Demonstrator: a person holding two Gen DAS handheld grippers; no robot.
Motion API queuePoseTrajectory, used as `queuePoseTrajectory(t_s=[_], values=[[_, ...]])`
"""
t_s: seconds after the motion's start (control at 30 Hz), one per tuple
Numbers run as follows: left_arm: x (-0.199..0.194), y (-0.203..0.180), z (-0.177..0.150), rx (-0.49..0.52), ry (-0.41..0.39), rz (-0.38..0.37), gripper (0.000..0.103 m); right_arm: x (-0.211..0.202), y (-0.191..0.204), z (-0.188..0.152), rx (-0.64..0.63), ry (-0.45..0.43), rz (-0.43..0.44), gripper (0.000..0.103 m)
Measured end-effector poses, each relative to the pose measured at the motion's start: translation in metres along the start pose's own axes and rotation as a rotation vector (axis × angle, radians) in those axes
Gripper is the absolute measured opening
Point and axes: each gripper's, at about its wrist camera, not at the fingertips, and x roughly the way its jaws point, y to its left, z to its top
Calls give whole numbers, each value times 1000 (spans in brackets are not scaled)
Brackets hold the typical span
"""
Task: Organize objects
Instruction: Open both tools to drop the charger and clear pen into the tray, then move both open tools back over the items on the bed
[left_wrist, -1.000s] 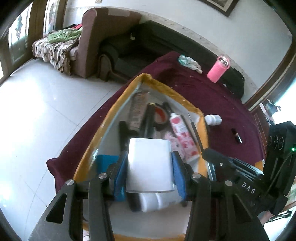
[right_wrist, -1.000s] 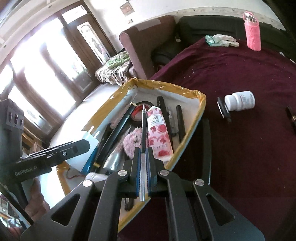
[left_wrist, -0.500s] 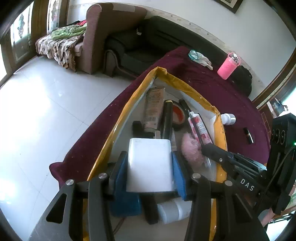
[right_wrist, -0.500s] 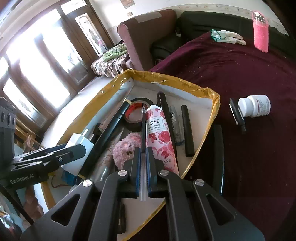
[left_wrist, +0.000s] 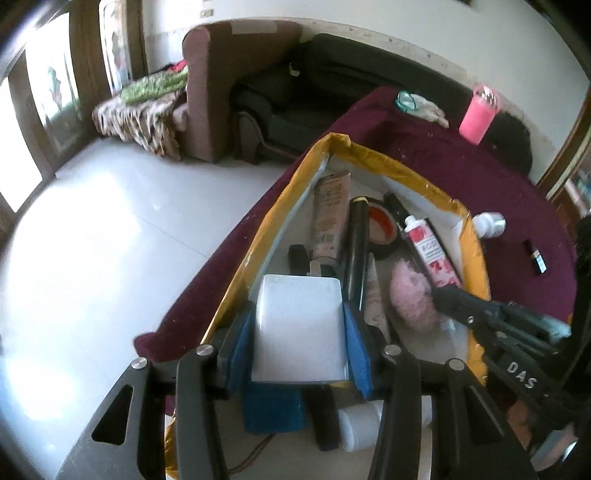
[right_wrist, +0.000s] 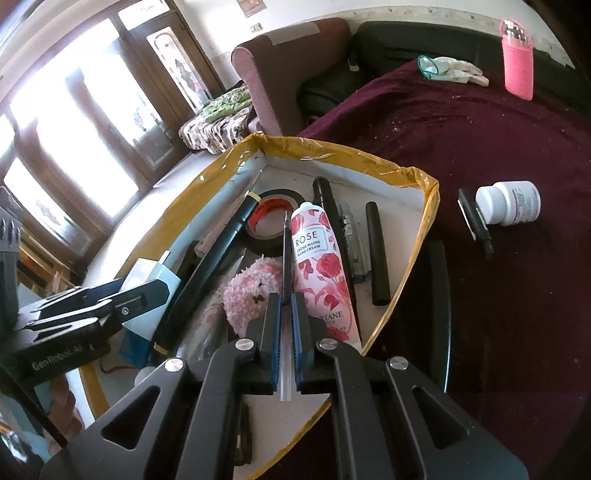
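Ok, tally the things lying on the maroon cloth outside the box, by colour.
Pink: 1, the pink bottle
White: 2, pill bottle, crumpled cloth
Black: 3, clip pen, long bar, small tube
Total: 6

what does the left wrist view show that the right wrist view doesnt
Only the left wrist view shows the brown tube along the box's far wall and the white block face-on in the left gripper.

Only the right wrist view shows the pen pinched in the right gripper, two loose black sticks in the box, and the black clip beside the white bottle.

Both show the yellow-rimmed box, rose tube, tape roll, pink puff and pink bottle.
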Motion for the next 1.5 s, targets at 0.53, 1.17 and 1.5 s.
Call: queuePoseTrajectory(t_s=[0.53, 1.17, 1.5], values=[[-57, -22, -21, -19, -154, -126, 55, -60, -12, -37, 44, -97, 109, 39], [-69, -70, -42, 41, -112, -276, 55, -22, -75, -23, 145, -11, -80, 27], [-54, -88, -37, 44, -45, -331, 55, -46, -88, -47, 158, -15, -146, 13]])
